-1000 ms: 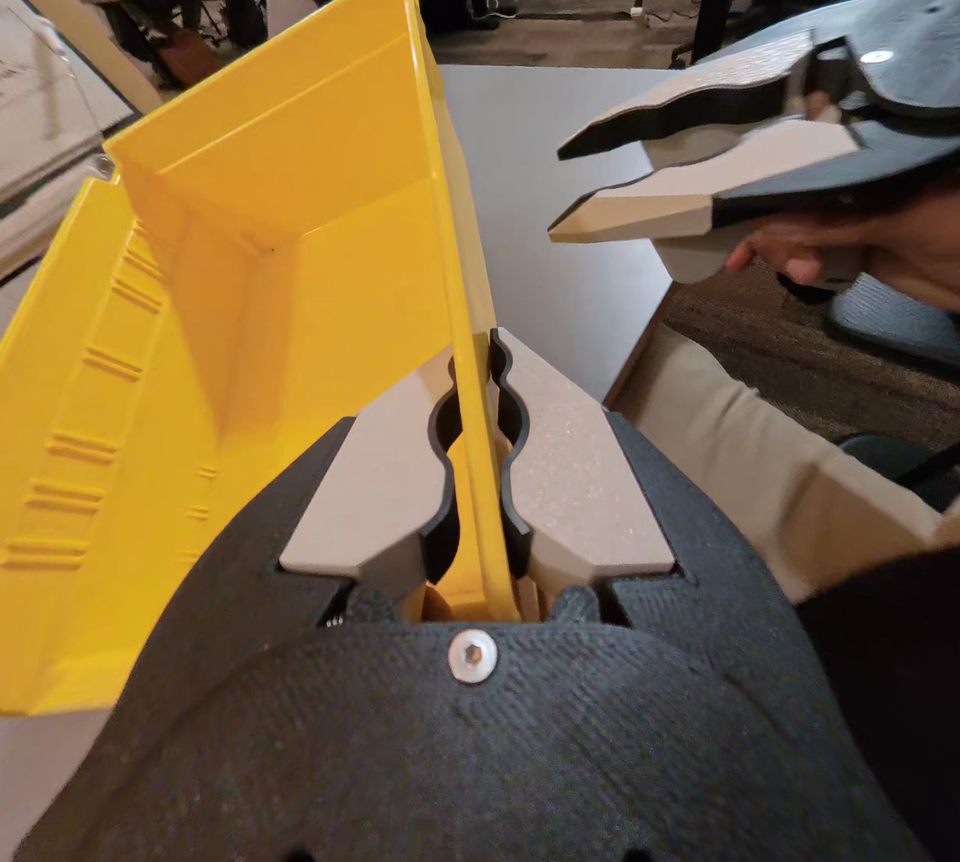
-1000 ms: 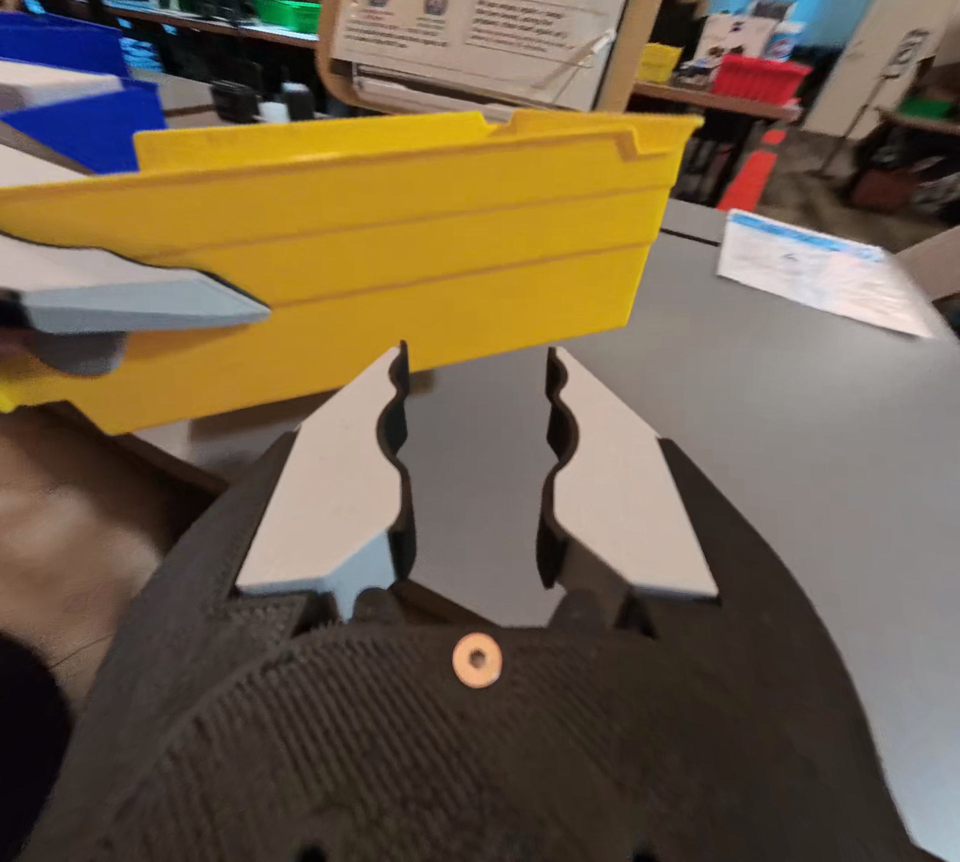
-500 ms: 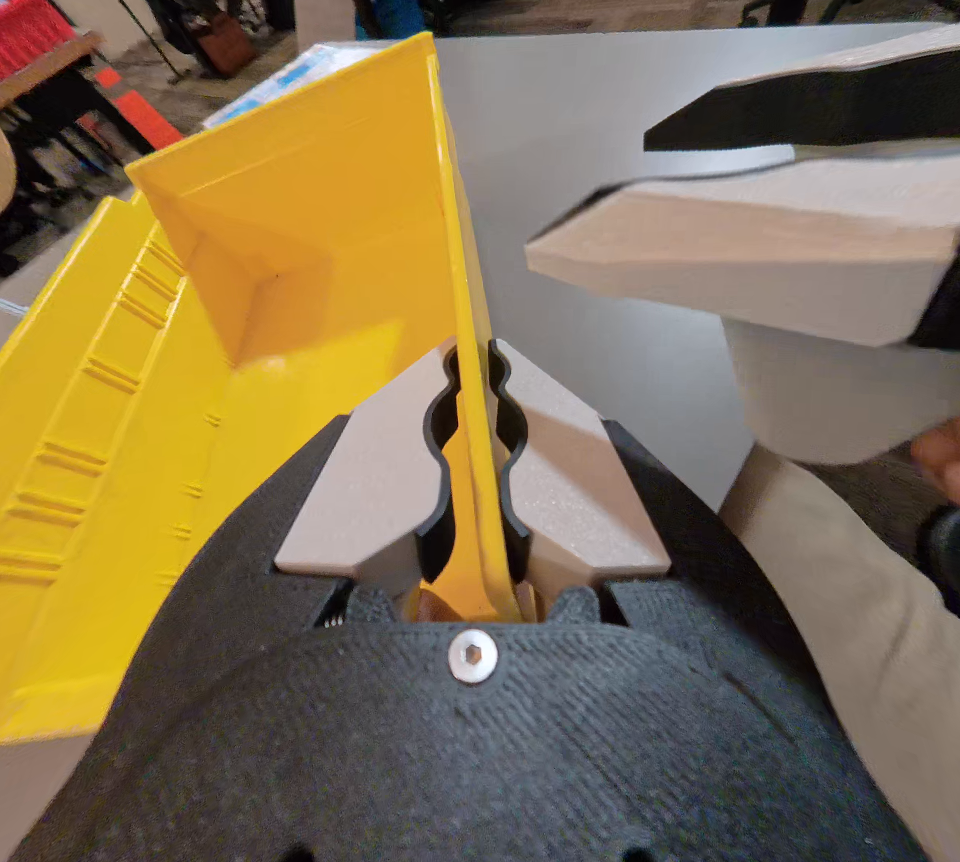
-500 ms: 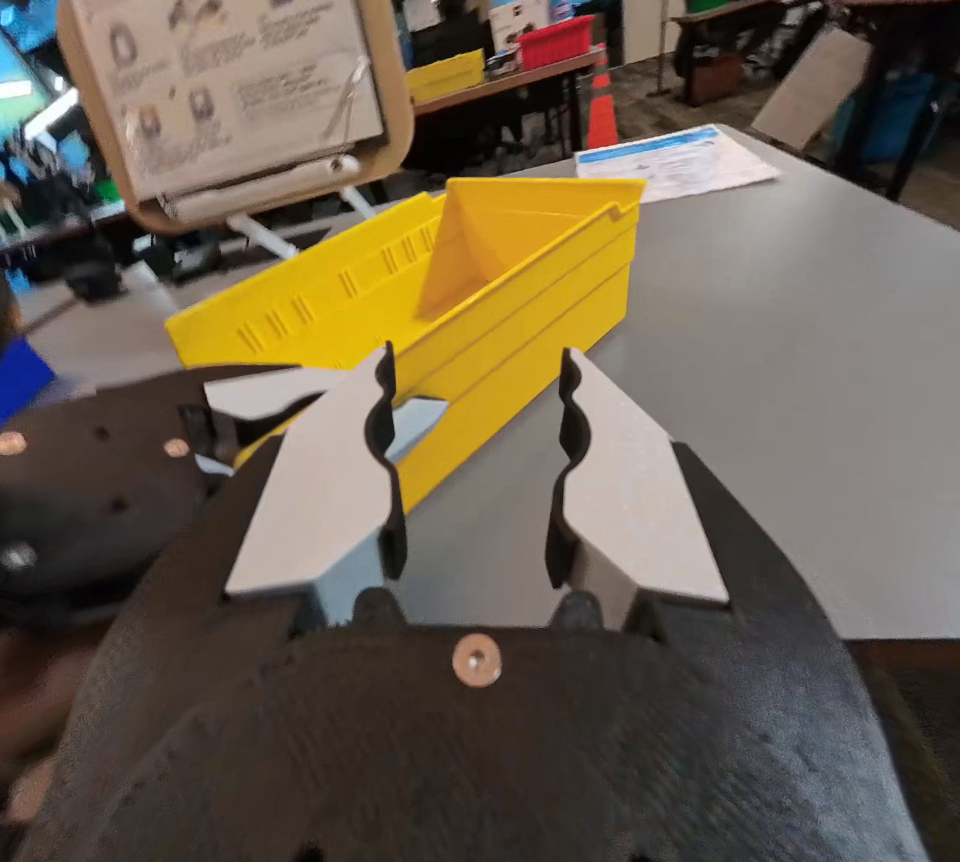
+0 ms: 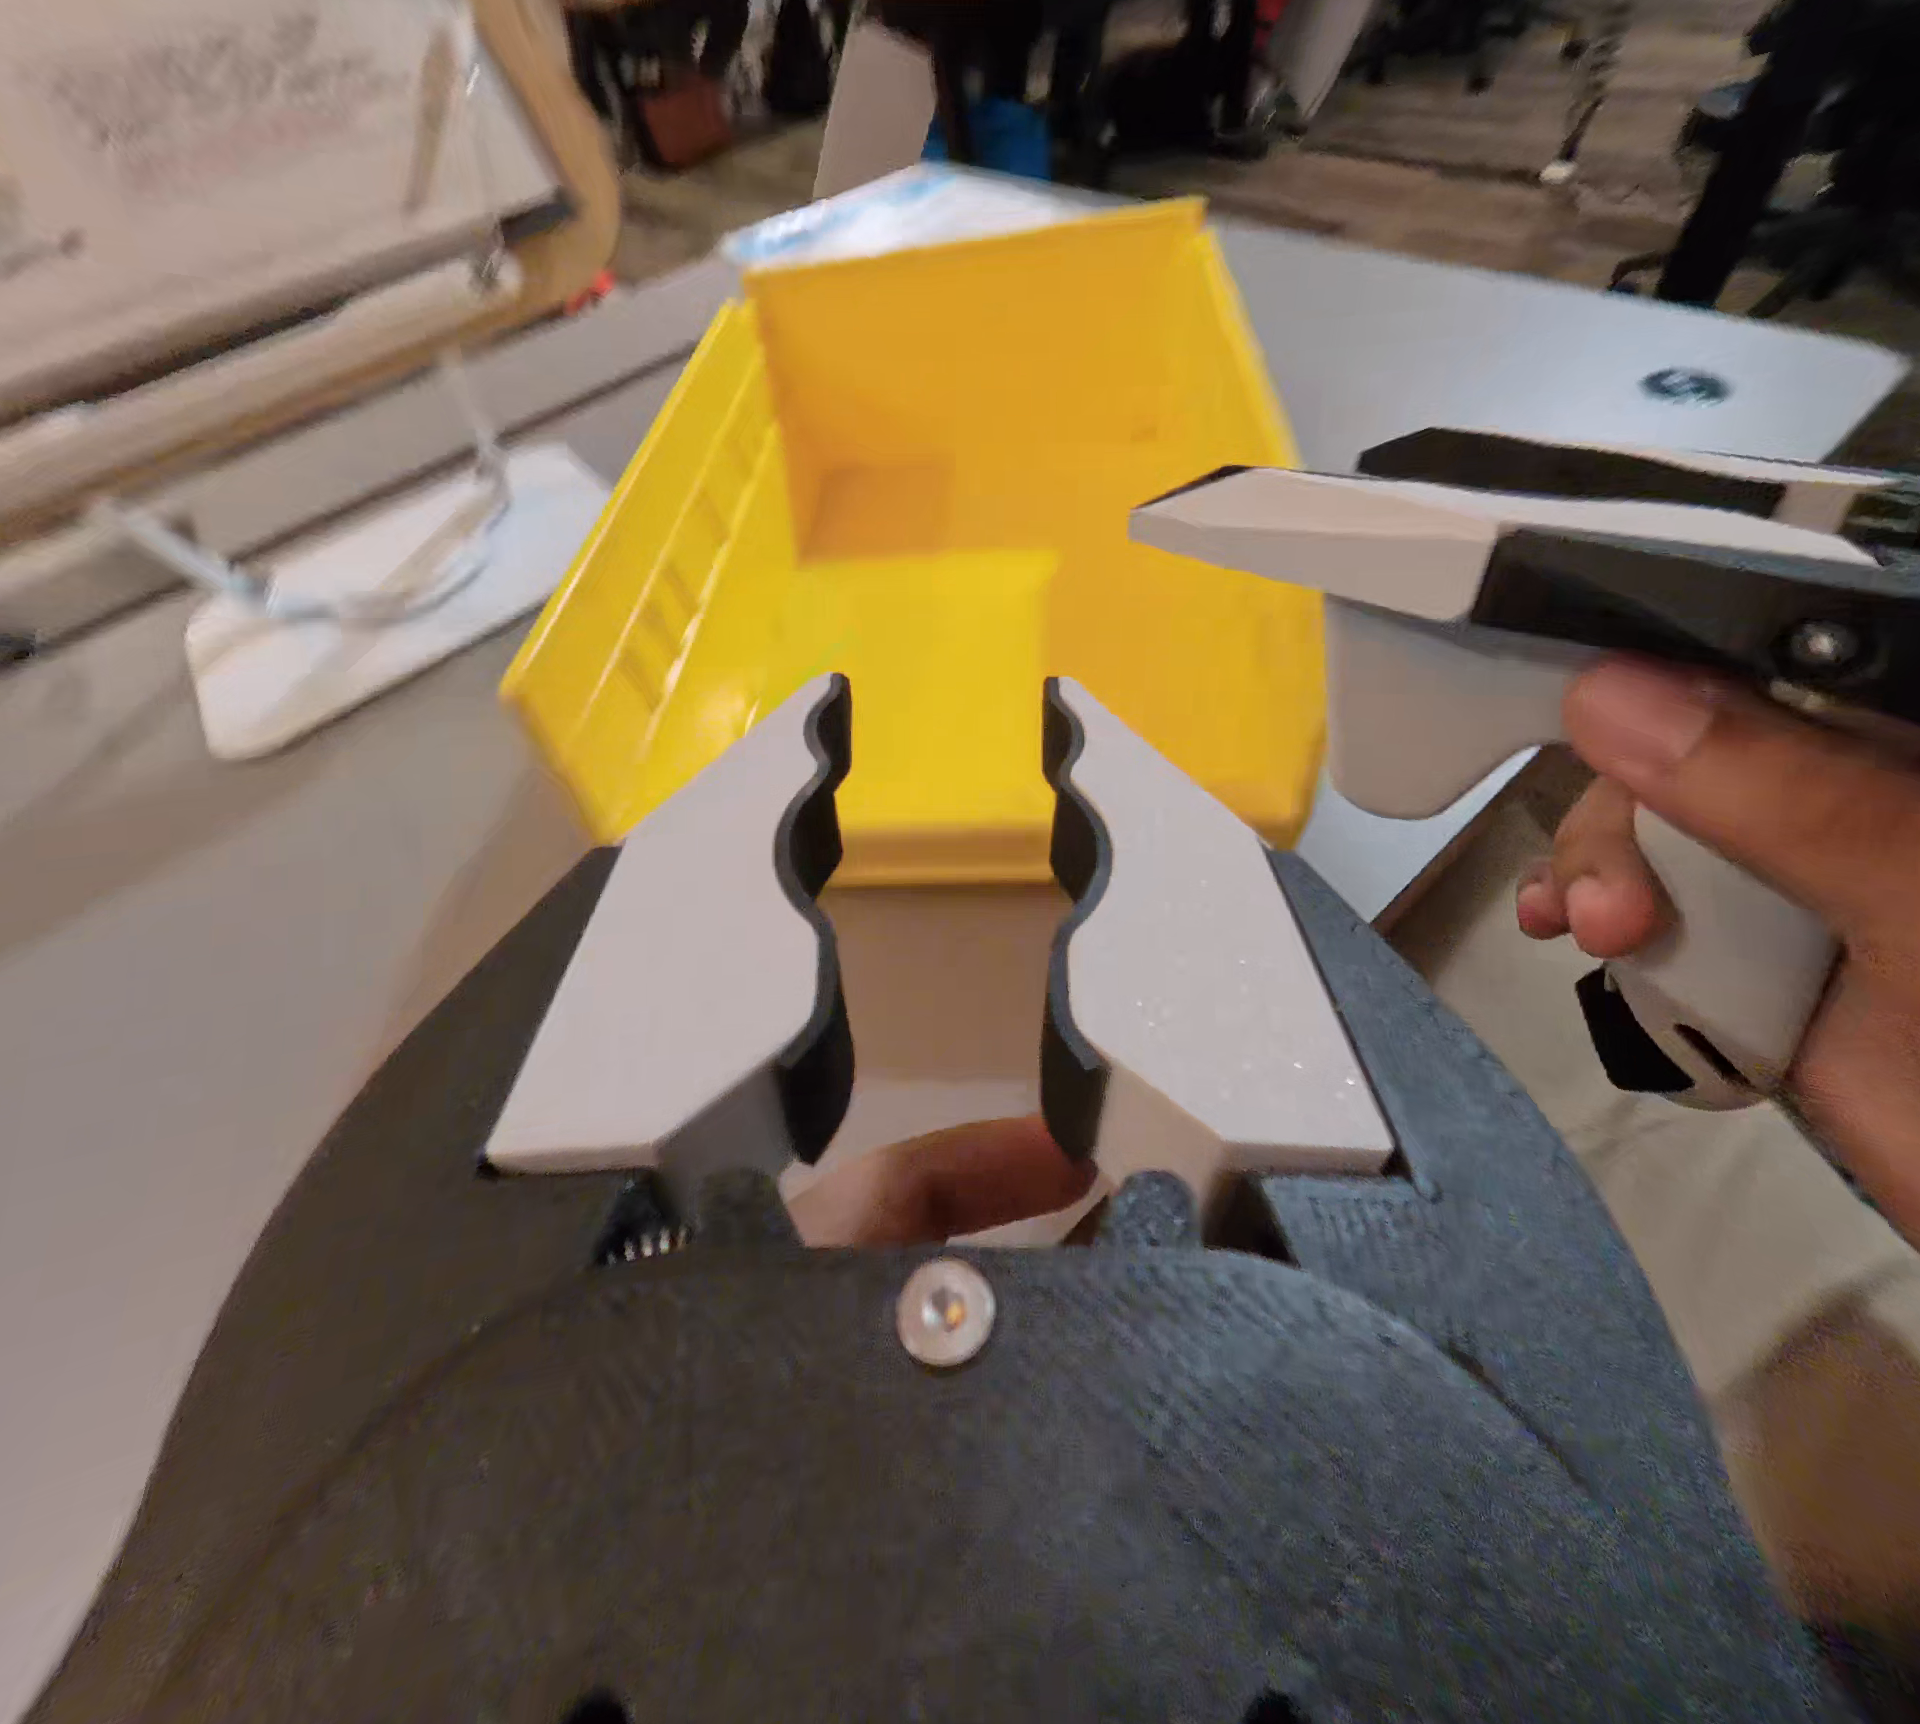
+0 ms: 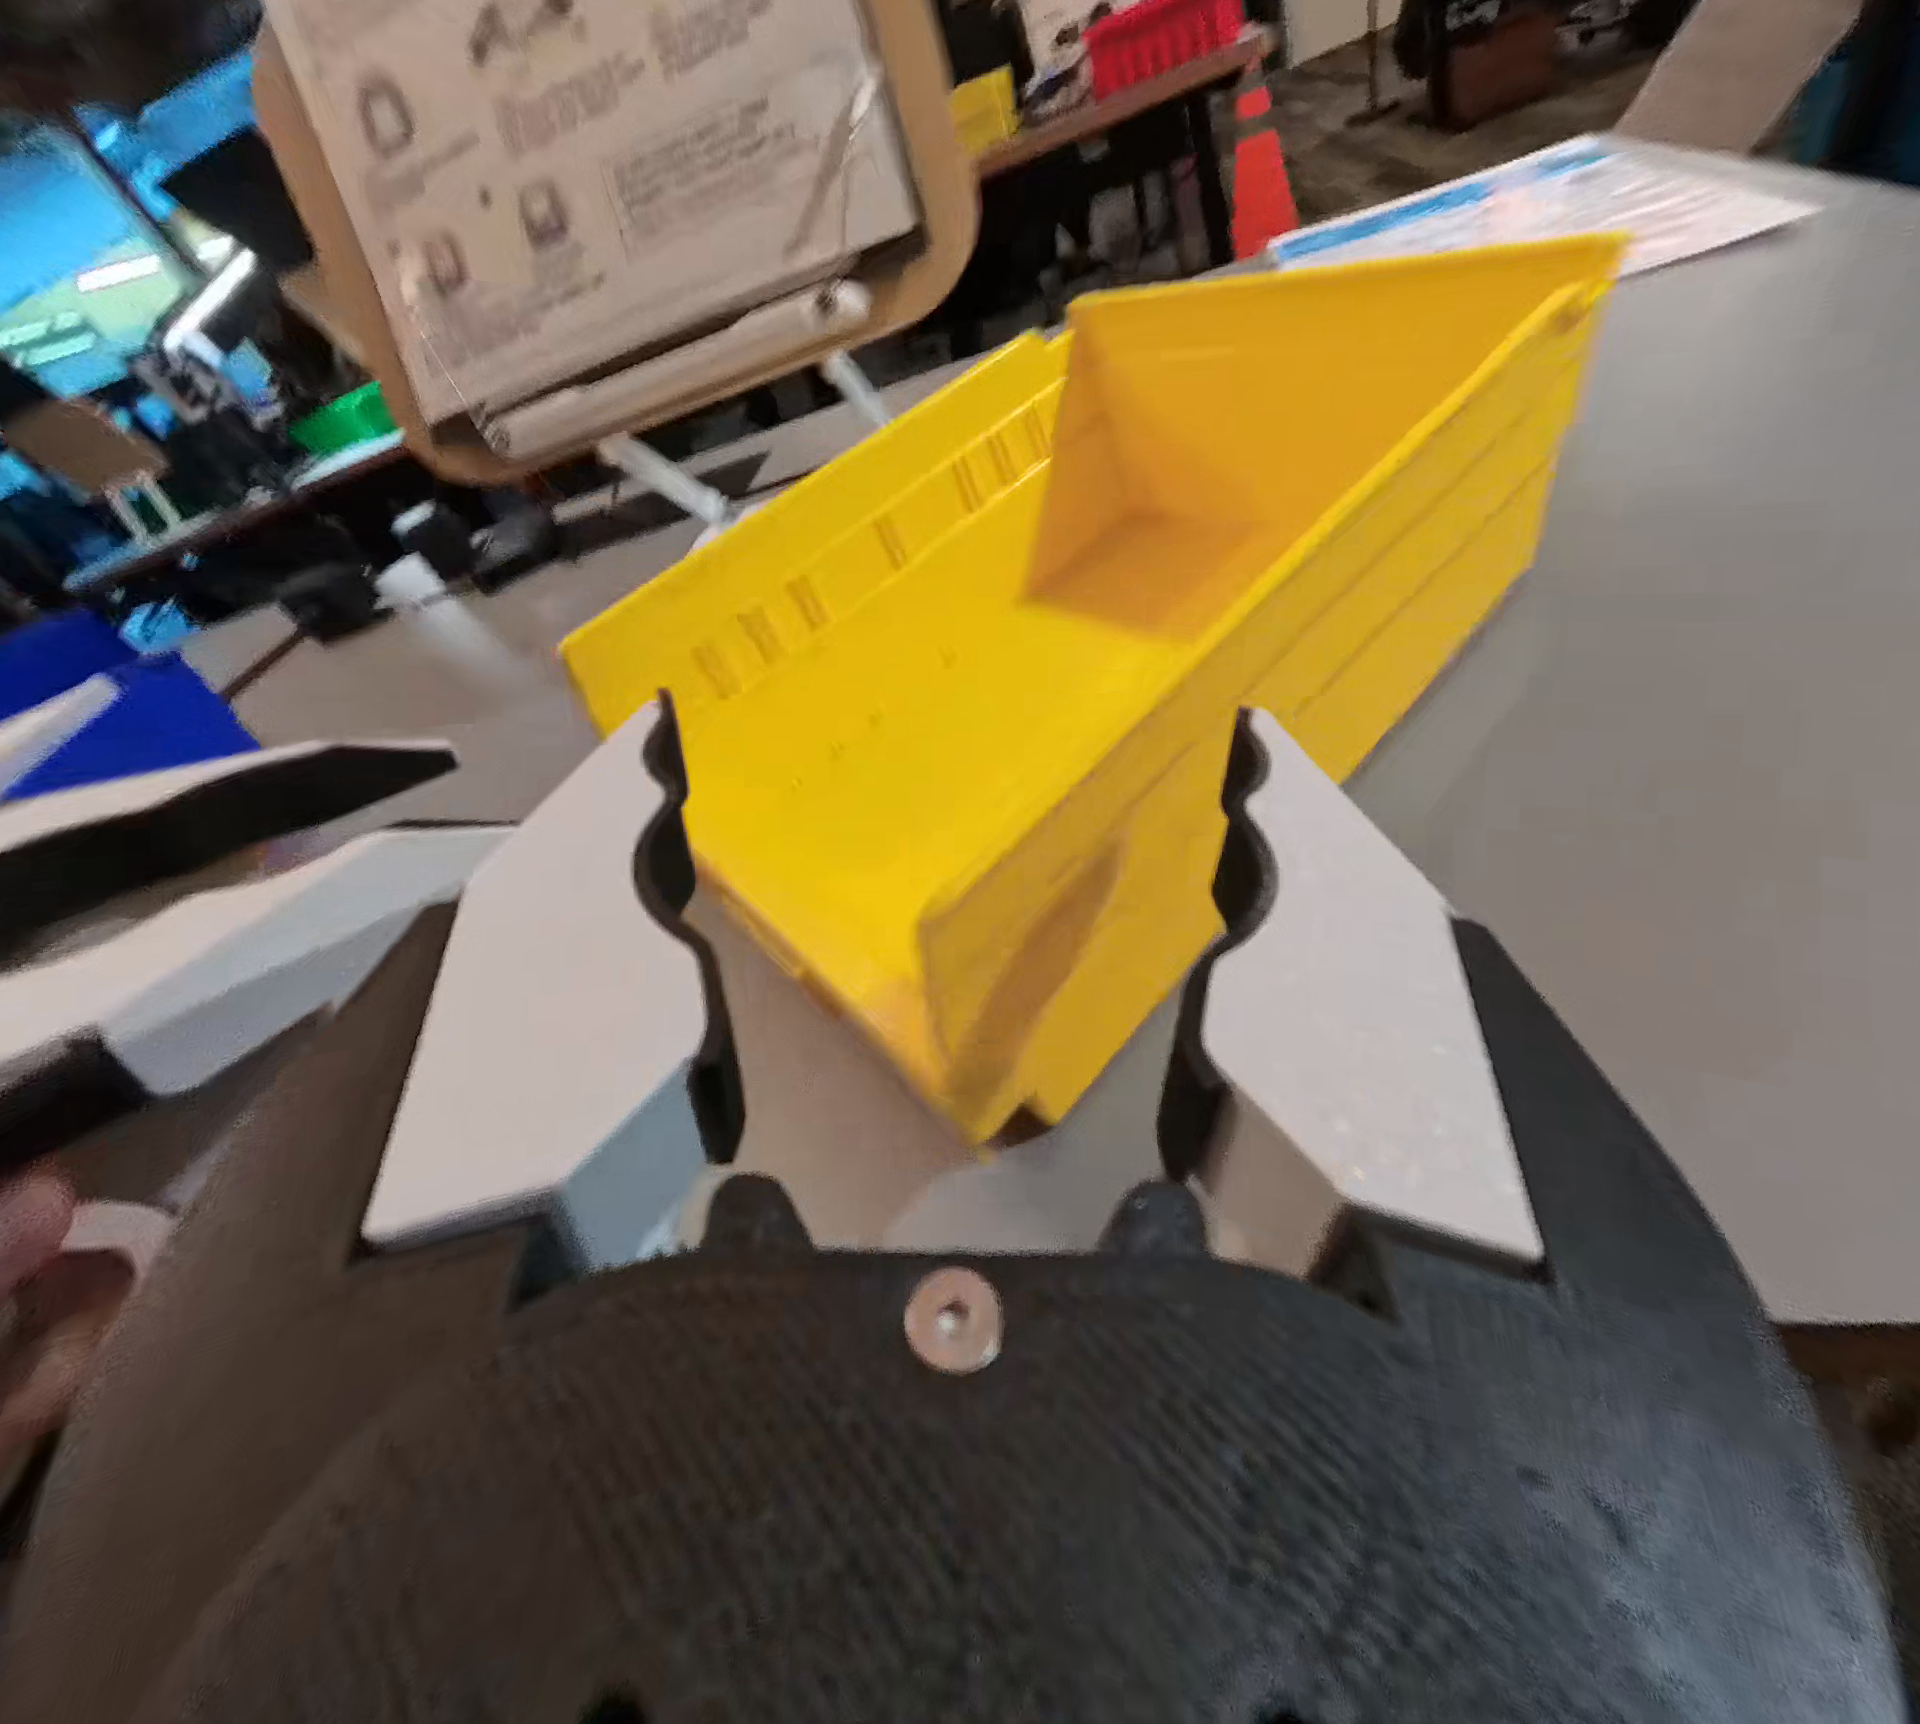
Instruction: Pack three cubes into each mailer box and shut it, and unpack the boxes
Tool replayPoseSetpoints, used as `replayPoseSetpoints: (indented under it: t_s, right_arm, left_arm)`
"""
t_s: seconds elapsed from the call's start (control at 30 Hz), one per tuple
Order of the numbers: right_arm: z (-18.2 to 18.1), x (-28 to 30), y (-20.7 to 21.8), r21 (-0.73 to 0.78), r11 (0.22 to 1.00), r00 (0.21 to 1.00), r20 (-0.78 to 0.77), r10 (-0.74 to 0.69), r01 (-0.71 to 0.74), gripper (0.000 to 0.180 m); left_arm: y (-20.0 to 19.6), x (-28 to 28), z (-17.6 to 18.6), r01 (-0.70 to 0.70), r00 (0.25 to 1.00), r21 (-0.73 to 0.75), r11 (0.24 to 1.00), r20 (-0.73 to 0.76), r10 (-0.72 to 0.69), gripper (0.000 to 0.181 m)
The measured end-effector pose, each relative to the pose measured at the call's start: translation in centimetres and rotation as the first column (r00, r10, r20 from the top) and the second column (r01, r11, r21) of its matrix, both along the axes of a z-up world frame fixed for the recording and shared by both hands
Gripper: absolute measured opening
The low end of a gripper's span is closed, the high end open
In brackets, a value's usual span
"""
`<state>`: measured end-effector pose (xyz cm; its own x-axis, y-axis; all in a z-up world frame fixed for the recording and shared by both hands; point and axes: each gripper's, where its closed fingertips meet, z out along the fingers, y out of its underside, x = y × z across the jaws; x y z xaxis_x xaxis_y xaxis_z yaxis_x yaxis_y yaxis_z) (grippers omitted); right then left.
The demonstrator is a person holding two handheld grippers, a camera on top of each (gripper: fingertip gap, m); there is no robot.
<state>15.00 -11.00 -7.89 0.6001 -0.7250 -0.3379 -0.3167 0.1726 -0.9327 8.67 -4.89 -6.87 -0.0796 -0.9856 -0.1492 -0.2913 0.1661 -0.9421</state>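
Note:
An empty yellow plastic bin point(image 5: 935, 531) rests on the grey table point(image 5: 156, 947) just ahead of my left gripper point(image 5: 943, 687). That gripper is open and holds nothing; the bin's near wall lies beyond its fingertips. My right gripper point(image 6: 951, 718) is wide open over the near end of the bin point(image 6: 1299, 448), and its pads do not press on it. It also shows in the left wrist view point(image 5: 1247, 511), held by a hand at the bin's right side. The left gripper shows at the left edge of the right wrist view point(image 6: 208, 801). No cubes or mailer boxes are in view.
A board with printed sheets point(image 6: 582, 95) stands on a white base point(image 5: 343, 614) behind the bin. A silver laptop point(image 5: 1662, 386) lies at the far right, a printed sheet point(image 6: 1558, 199) behind the bin, and a blue bin point(image 6: 104, 718) at the left. The table edge point(image 5: 1434, 885) is close on the right.
My left gripper was shut on the bin's side wall and has let go, opened and drawn back; the bin now sits on the table. My right gripper has opened wider and come over the bin's near end.

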Motion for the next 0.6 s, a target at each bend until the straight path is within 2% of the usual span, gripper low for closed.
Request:
replayPoseSetpoints:
  t_s: [0.07,0.13,0.2,0.27,0.37,0.47,0.6]
  right_arm:
    - [-1.4,-0.8,2.3,-0.073,0.997,0.999,-0.003,0.034,-0.034,0.119]
    - [-2.2,0.1,2.1,-0.210,0.977,0.997,0.074,-0.018,0.033,0.100]
    - [-2.6,2.2,1.0,-0.321,0.944,0.990,0.139,-0.028,0.072,0.071]
    - [-2.4,4.2,0.2,-0.316,0.949,0.994,0.106,0.024,0.011,0.066]
    - [-2.0,7.6,-2.1,-0.242,0.967,0.997,0.005,0.083,-0.079,0.041]
    - [-2.2,12.4,-6.9,-0.328,0.945,0.998,0.063,0.025,-0.003,0.006]
    - [-2.2,16.5,-11.7,-0.384,0.922,0.994,0.105,-0.003,0.044,0.008]
  left_arm:
    - [3.2,-1.1,-1.3,-0.067,0.996,-0.022,0.998,-0.054,0.066,0.037]
    - [6.7,-2.2,-2.6,-0.141,0.988,-0.010,0.990,-0.069,0.141,0.038]
    - [9.6,-3.0,-3.4,-0.201,0.978,-0.028,0.979,-0.057,0.200,0.040]
    - [10.9,-3.3,-4.2,-0.176,0.983,-0.023,0.984,-0.055,0.174,0.040]
    - [13.3,-3.2,-4.9,-0.213,0.975,-0.032,0.976,-0.065,0.211,0.040]
    - [14.1,-3.1,-5.2,-0.215,0.975,-0.114,0.970,-0.074,0.207,0.040]
    - [15.2,-3.0,-5.6,-0.237,0.970,-0.133,0.962,-0.083,0.228,0.040]
